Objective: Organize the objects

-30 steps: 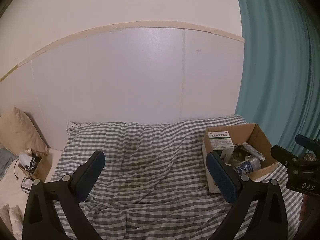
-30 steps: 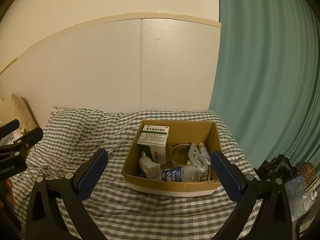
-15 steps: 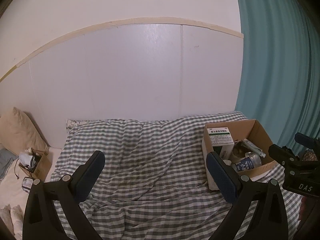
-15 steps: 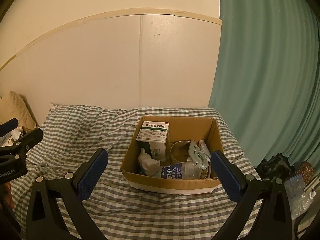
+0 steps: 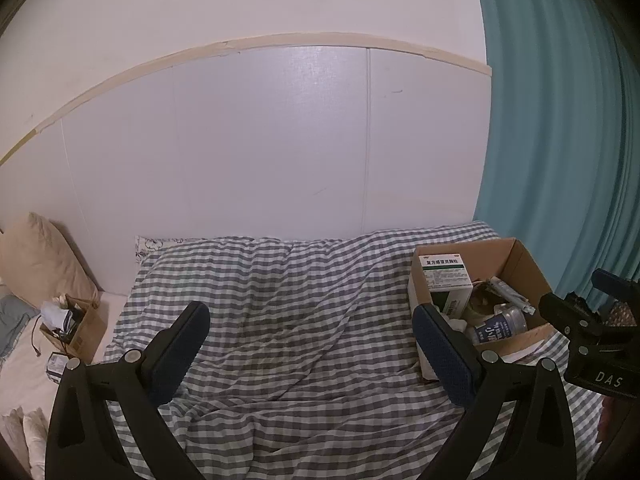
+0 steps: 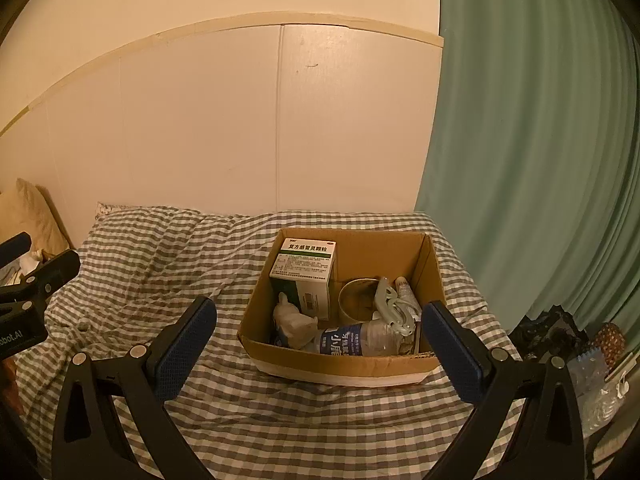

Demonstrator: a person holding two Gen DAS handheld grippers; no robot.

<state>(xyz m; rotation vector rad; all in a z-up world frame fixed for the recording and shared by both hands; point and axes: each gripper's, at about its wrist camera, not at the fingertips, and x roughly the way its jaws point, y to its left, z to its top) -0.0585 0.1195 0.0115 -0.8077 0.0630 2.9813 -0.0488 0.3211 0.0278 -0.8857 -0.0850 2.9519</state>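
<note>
Across grey-and-white checked bed cover [image 6: 168, 280]: open brown cardboard box [image 6: 340, 364] holding white-and-green medicine carton [image 6: 304, 266], clear plastic bottle [image 6: 356, 340], other small items. Left gripper [image 5: 308, 356] and right gripper [image 6: 320, 352] both spread wide, grasping nothing, short of box. Either unpacking or finished packing; undecidable from this.

Your right gripper's near finger [image 6: 452, 356] is hiding one corner of the cardboard box [image 6: 344, 364]. The bottle [image 6: 352, 340] is covering things under it. The words on the medicine box [image 6: 306, 264] are looking too small to read.
</note>
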